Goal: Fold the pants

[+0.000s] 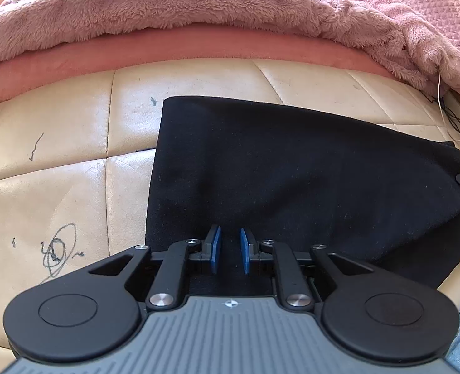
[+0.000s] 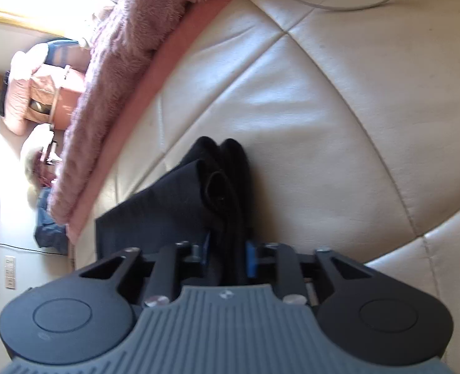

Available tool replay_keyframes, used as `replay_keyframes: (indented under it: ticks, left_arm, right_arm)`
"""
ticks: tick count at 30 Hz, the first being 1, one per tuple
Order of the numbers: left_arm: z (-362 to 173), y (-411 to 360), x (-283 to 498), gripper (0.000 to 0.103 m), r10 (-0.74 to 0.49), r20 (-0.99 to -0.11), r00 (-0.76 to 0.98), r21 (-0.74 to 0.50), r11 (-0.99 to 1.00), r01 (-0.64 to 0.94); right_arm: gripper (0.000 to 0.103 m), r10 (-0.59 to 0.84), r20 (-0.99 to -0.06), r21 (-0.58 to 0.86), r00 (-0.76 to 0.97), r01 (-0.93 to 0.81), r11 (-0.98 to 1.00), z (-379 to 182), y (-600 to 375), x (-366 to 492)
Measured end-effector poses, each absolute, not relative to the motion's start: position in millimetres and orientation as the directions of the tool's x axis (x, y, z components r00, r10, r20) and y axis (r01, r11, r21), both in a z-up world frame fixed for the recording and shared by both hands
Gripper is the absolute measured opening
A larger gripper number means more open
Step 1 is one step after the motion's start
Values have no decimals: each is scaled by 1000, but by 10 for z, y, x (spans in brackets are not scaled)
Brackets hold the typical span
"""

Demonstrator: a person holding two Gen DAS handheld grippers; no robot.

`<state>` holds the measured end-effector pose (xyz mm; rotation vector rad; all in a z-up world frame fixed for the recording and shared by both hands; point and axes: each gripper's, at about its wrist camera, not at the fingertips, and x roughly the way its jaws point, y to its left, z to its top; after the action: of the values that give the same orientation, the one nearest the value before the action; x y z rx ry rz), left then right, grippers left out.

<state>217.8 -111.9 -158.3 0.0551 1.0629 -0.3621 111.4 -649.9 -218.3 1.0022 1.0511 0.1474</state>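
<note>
Jaws of the left gripper (image 1: 230,251) stand narrowly apart, empty, over the black pants (image 1: 292,180) lying flat on the cream cushion (image 1: 58,171), pink blanket (image 1: 167,9) at twelve o'clock. Right gripper (image 2: 230,258) clamps bunched pants (image 2: 220,193) edge; a fold appears underway, needing a carry across. White cable (image 2: 339,6) at one o'clock.

Left gripper (image 1: 230,251): black linkage arms, blue pads (image 1: 216,249), silver screws at the pivots.
Left body: grey ribbed housing, small white cross mark at the top edge, two round black discs either side.
Right gripper (image 2: 230,258): same black arms, blue pads (image 2: 250,258), silver screws, grey ribbed housing, black discs.
</note>
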Motion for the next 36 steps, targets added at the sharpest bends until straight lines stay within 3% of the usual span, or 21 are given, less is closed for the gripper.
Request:
replay_keyframes:
  ticks: [5, 12, 18, 29, 36]
  left_arm:
    - [-1483, -1174, 2184, 18, -298, -836, 461, -129, 923, 363]
    - [-1398, -1646, 2324, 18, -406, -795, 450, -111, 827, 551]
    - [-1466, -2255, 2429, 18, -427, -787, 446, 17, 707, 707]
    - [-1666, -2859, 2817, 18, -391, -790, 471, 125, 650, 750]
    - [-1561, -2922, 2816, 18, -378, -791, 481, 110, 687, 719]
  right_arm:
    - [13, 490, -693, 699, 529, 323, 639, -2045, -6401, 1135]
    - [10, 464, -686, 689, 561, 297, 661, -1659, -6358, 1107]
    - [10, 442, -697, 655, 565, 251, 712, -1204, -6200, 1183]
    - [9, 433, -681, 648, 590, 210, 732, -814, -5942, 1158]
    - [9, 420, -666, 655, 617, 214, 724, -736, -5905, 1159]
